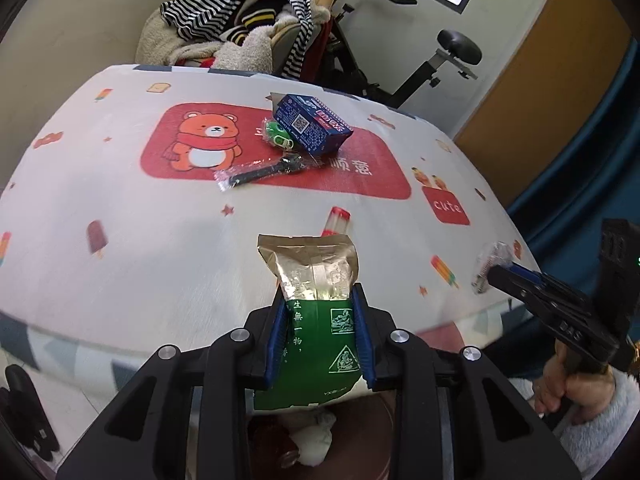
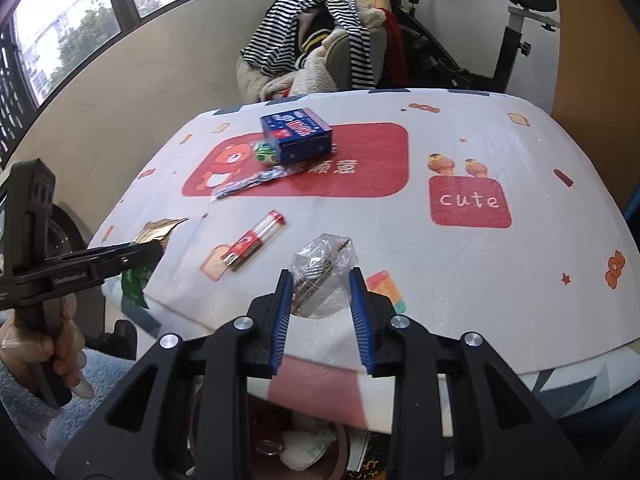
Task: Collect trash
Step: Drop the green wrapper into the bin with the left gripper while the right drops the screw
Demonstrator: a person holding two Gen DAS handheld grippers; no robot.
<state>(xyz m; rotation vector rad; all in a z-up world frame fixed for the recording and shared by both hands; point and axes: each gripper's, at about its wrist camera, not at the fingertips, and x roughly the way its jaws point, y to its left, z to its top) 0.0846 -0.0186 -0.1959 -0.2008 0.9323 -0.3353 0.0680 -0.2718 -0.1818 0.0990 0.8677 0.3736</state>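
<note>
My left gripper [image 1: 320,300] is shut on a green and gold snack bag [image 1: 316,308], held upright over the table's near edge; the bag also shows at the left of the right wrist view [image 2: 156,232]. My right gripper [image 2: 322,280] is shut on a crumpled clear plastic wrapper [image 2: 322,276] at the table's near edge; it shows in the left wrist view too [image 1: 490,266]. On the table lie a red and clear wrapper [image 2: 256,240], a clear-wrapped black item [image 2: 244,186], a green item [image 2: 265,152] and a blue box [image 2: 298,138]. Below the grippers sits a bin with crumpled white trash [image 2: 304,448].
The table [image 2: 460,280] has a white cartoon cloth with a red bear panel. Behind it stands a chair piled with striped clothes [image 2: 316,36] and an exercise bike [image 2: 516,32]. A window [image 2: 60,32] is at the far left.
</note>
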